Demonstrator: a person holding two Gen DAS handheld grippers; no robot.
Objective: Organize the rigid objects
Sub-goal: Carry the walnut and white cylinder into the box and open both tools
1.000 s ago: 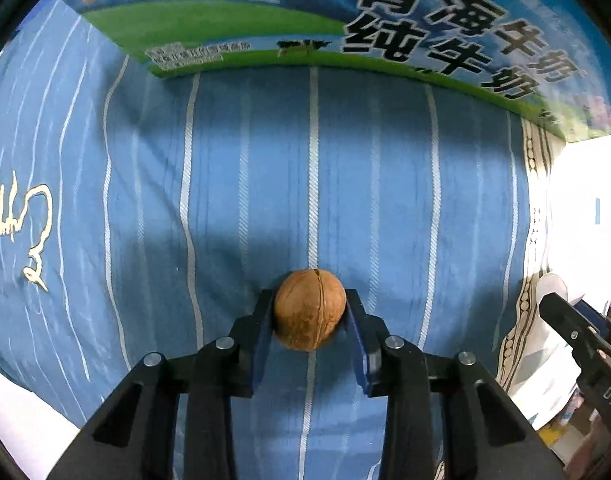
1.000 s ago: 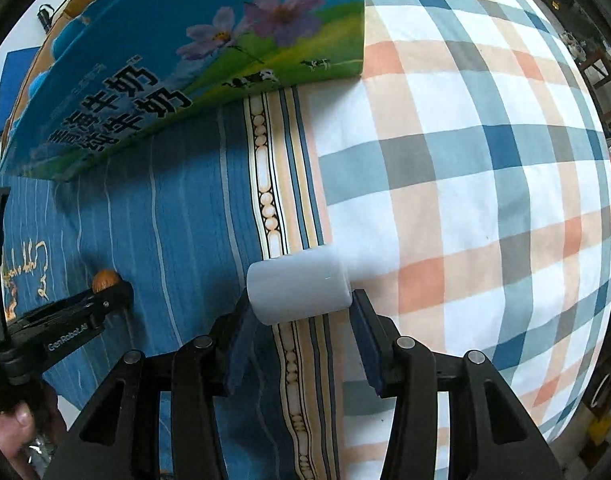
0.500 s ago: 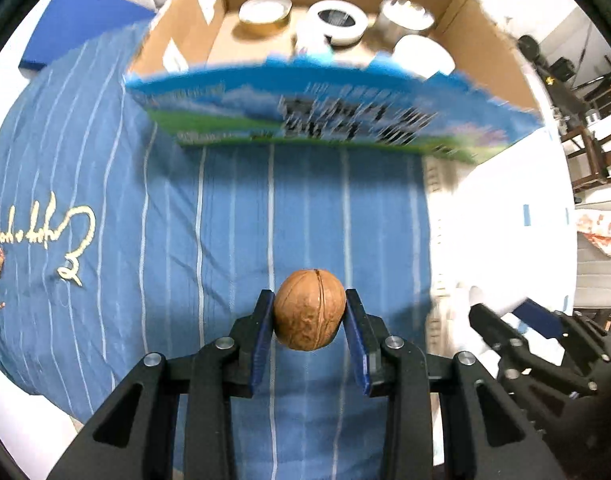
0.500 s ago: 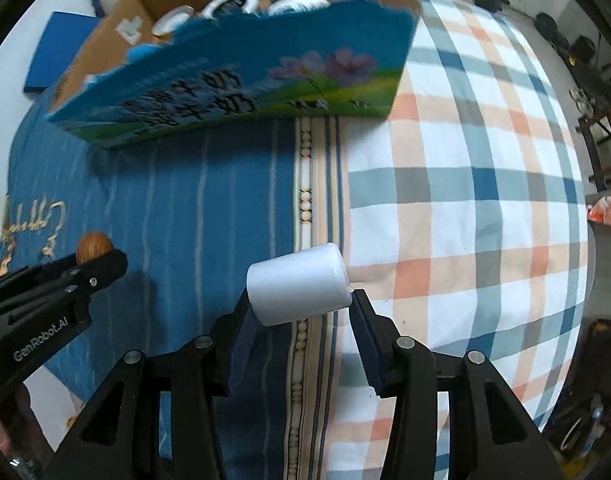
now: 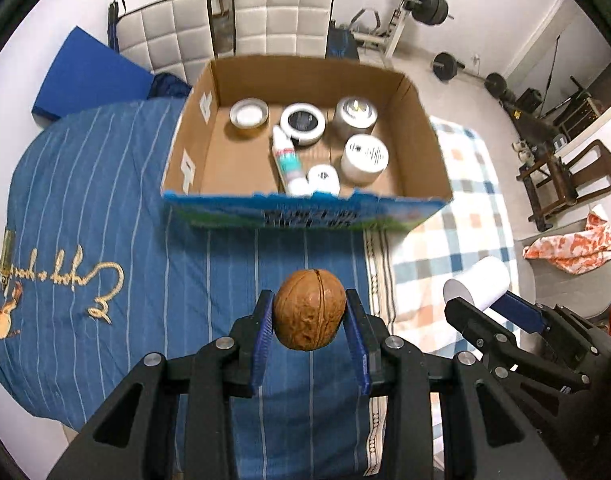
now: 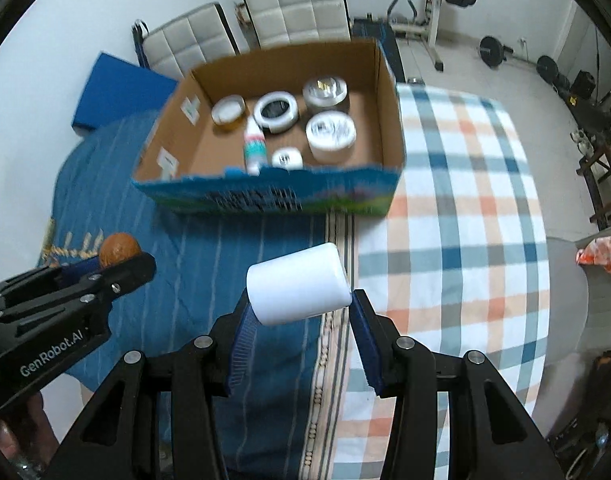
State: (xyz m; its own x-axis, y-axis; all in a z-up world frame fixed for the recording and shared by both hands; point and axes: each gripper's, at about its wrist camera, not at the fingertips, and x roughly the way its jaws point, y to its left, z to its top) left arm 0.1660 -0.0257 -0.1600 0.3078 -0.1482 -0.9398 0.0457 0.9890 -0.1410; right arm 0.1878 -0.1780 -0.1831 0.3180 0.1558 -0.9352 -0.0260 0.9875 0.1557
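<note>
**Cardboard box comes into full view as both grippers lift**

Brown walnut (image 5: pixel 308 309) sits clamped in the left gripper (image 5: pixel 309 344); the right gripper (image 6: pixel 301 320) pinches a white cylinder (image 6: pixel 298 285). A second ago both hung low over the cloth; now the box (image 5: pixel 421 128) lies open at twelve o'clock, ready for drop-off.

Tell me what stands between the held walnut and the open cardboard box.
Only the box's near wall stands ahead of the walnut in the left gripper. The open box top looks unobstructed; bare floor shows left of the bottle inside.
</note>
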